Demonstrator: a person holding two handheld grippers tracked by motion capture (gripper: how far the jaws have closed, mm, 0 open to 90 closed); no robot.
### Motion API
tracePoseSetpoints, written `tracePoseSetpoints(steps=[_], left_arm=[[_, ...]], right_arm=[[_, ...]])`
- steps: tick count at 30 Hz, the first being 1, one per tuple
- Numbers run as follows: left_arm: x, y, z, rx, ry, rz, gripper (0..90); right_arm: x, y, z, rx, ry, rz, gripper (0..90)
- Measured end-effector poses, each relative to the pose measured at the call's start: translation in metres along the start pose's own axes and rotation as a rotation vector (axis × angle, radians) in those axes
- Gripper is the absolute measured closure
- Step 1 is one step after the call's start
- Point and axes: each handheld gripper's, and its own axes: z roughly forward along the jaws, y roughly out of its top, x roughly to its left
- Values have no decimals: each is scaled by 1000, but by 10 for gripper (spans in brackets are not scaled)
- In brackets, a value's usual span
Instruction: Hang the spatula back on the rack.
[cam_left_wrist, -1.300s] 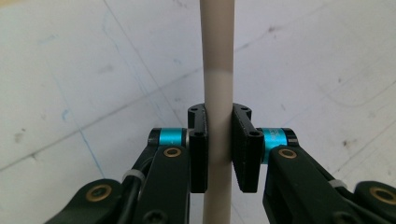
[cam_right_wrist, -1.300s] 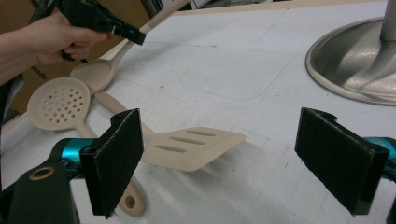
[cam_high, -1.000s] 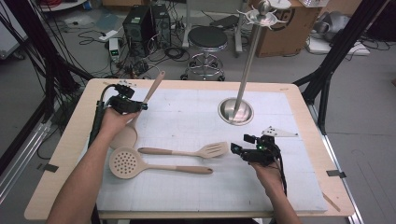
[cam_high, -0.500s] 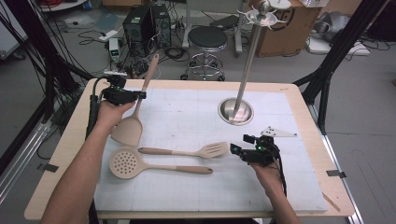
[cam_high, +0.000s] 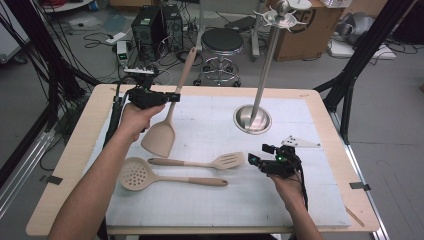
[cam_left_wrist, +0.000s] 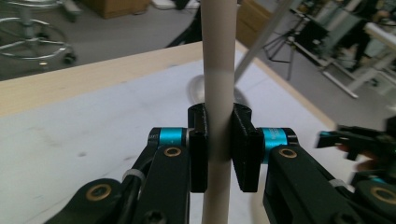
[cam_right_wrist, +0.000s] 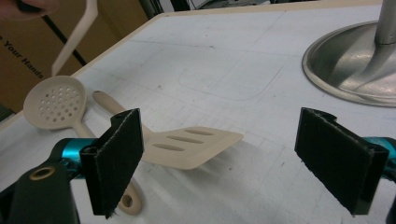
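Your left gripper (cam_high: 172, 97) has lifted the spatula (cam_high: 167, 115) off the mat since a second ago, so it now hangs clear, ready to go to the stand (cam_high: 260, 90); its pads stay clamped on the handle. Your right gripper (cam_high: 256, 155) rests by the slotted turner (cam_high: 220, 161), jaws wide apart, empty.

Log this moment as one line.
left gripper: shut on beige solid spatula, lifted | right gripper: open near beige slotted spatula
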Motion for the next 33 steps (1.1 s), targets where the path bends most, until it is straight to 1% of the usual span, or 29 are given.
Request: tracePoseSetpoints(steps=[3, 4, 5, 7, 8, 9, 10, 12, 14, 15, 17, 19, 21, 22, 23, 24, 27, 29, 33], left_arm=[[-18, 5, 8, 4, -20, 33, 785], [-25, 6, 11, 13, -35, 47, 785], [-30, 7, 14, 16, -41, 55, 785], [-43, 9, 20, 29, -60, 85, 784], [-49, 10, 23, 26, -74, 92, 784], [-55, 12, 26, 17, -100, 97, 784], [-59, 13, 28, 7, -118, 89, 784], [-64, 15, 33, 0, -154, 83, 785], [-71, 18, 37, -6, -177, 95, 784], [-74, 20, 39, -7, -182, 104, 784], [-78, 23, 42, -11, -192, 104, 784], [-82, 25, 45, -16, -192, 111, 784], [-83, 27, 47, -25, -202, 107, 784], [-85, 28, 49, -38, -205, 102, 784], [-86, 28, 50, -47, -215, 93, 784], [-86, 29, 51, -51, -223, 88, 784], [-91, 33, 56, -61, -238, 100, 784], [-95, 36, 58, -76, -261, 94, 784], [-103, 44, 60, -113, -278, 119, 784]], right_arm=[[0, 0, 0, -1, 1, 0, 148], [0, 0, 0, -1, 1, -1, 148], [0, 0, 0, -1, 1, 0, 148], [-1, 0, -1, 0, 1, 1, 148], [-1, 0, -1, 1, -1, 6, 148], [-3, -1, -1, -2, -3, -1, 148], [-4, -1, -2, -2, -4, 6, 148], [-5, -2, -3, -5, -6, 11, 148], [-6, -2, -5, -9, -9, 13, 148], [-6, -2, -6, -13, -11, 14, 148], [-7, -2, -7, -12, -12, 14, 148], [-8, -3, -7, -7, -17, 15, 149], [-10, -4, -7, -9, -19, 17, 149], [-11, -5, -8, -7, -18, 23, 149], [-12, -5, -8, -14, -18, 19, 149], [-12, -5, -9, -12, -17, 26, 149], [-12, -5, -9, -16, -18, 26, 149], [-13, -5, -9, -16, -19, 23, 149], [-13, -5, -10, -17, -19, 27, 149]])
